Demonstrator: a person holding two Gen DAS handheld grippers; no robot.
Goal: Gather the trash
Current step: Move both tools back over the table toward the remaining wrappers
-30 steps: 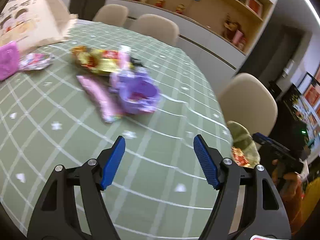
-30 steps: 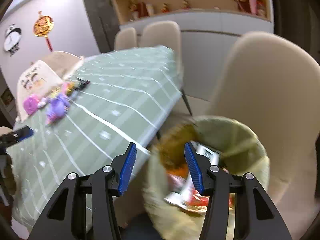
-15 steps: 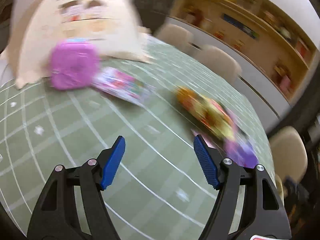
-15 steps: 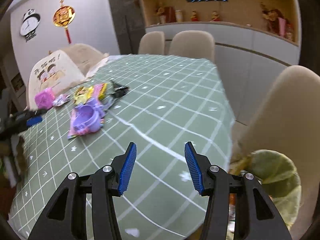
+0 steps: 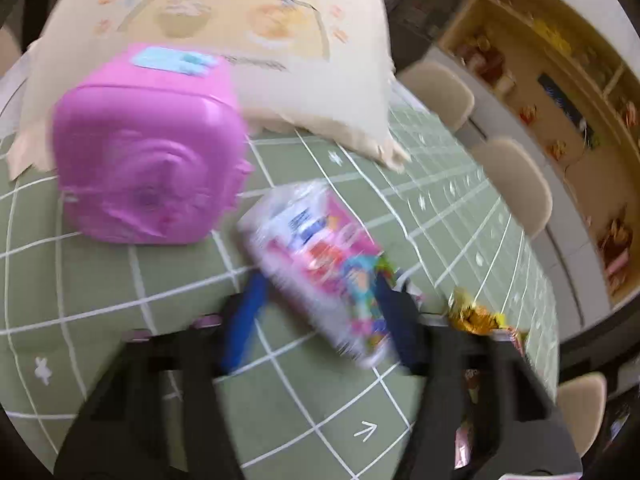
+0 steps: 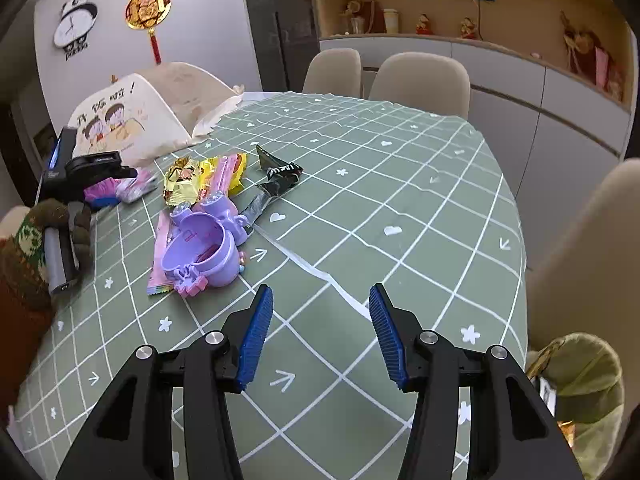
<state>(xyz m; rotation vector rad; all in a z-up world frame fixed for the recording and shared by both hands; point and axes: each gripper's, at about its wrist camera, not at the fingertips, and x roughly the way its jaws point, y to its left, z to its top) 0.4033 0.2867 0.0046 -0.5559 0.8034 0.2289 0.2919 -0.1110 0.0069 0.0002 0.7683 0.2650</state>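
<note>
In the blurred left wrist view my left gripper (image 5: 320,320) is open, its blue fingers on either side of a pink and white snack wrapper (image 5: 320,264) lying on the green checked table (image 5: 120,288). A pink plastic box (image 5: 148,164) sits just left of the wrapper. In the right wrist view my right gripper (image 6: 320,332) is open and empty above the table (image 6: 400,200). Ahead of it lie a purple toy cup (image 6: 204,248), a pink wrapper (image 6: 160,256), a yellow wrapper (image 6: 188,184) and a black wrapper (image 6: 280,172). The left gripper (image 6: 116,192) shows at far left.
A cream mesh food cover (image 6: 152,112) stands at the table's far left, also in the left wrist view (image 5: 248,40). A green-lined trash bin (image 6: 580,380) sits off the table's right edge. Beige chairs (image 6: 420,80) ring the table; shelves line the back wall.
My left gripper swung left across the table and closed in low on the pink and white wrapper. My right gripper lifted away from the bin and now faces the table.
</note>
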